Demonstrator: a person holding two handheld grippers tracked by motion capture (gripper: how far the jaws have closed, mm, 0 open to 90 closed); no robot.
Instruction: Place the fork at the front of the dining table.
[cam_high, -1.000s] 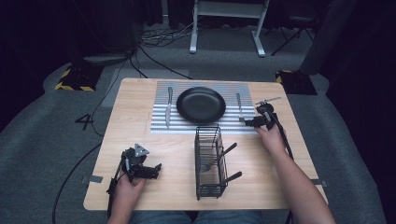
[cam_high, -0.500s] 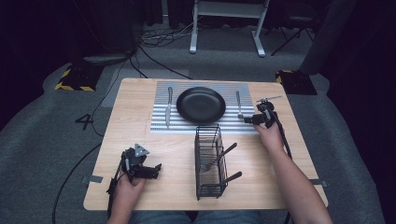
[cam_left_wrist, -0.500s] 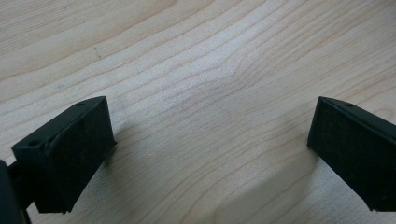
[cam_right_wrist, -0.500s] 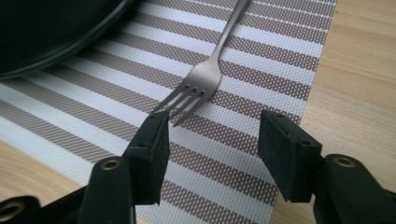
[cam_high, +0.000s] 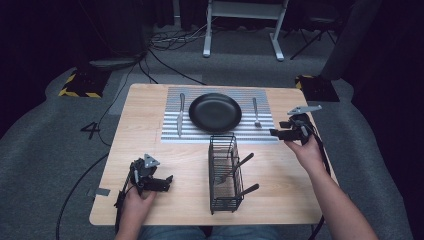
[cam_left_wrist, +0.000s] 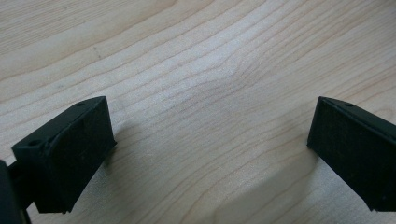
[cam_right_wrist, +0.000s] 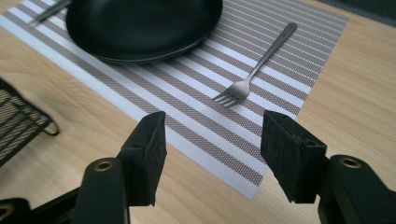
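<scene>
At the table's (cam_high: 150, 125) near-left corner, the left gripper (cam_high: 167, 181) rests low on the wood. Its jaws stand wide with only bare grain between them, as the left gripper view (cam_left_wrist: 210, 154) shows.

On the striped placemat (cam_high: 175, 135), the knife (cam_high: 180, 114) lies at 9 o'clock of the black plate (cam_high: 215, 112). The wire basket (cam_high: 223, 172) stands at 6 o'clock of the plate. Two utensil handles (cam_high: 243, 162) poke out of it toward 2 o'clock.

The fork (cam_high: 255, 112) lies flat on the mat at 3 o'clock of the plate, touching no jaw. Its long axis runs 12 to 6, parallel to the knife.

The right gripper (cam_high: 274, 133) hangs at the mat's near-right corner, with the fork at about 11 o'clock from it. Its jaws have just been opening, stand moderately wide and hold nothing. In the right gripper view (cam_right_wrist: 212, 149) the fork (cam_right_wrist: 254, 70) lies well ahead, tines nearer the jaws.

The fork looks placed, so the next pick is probably from the basket. It sits at 8 o'clock of the right gripper and 3 o'clock of the left. Since the handles lean rightward, the right hand has the easier approach.
</scene>
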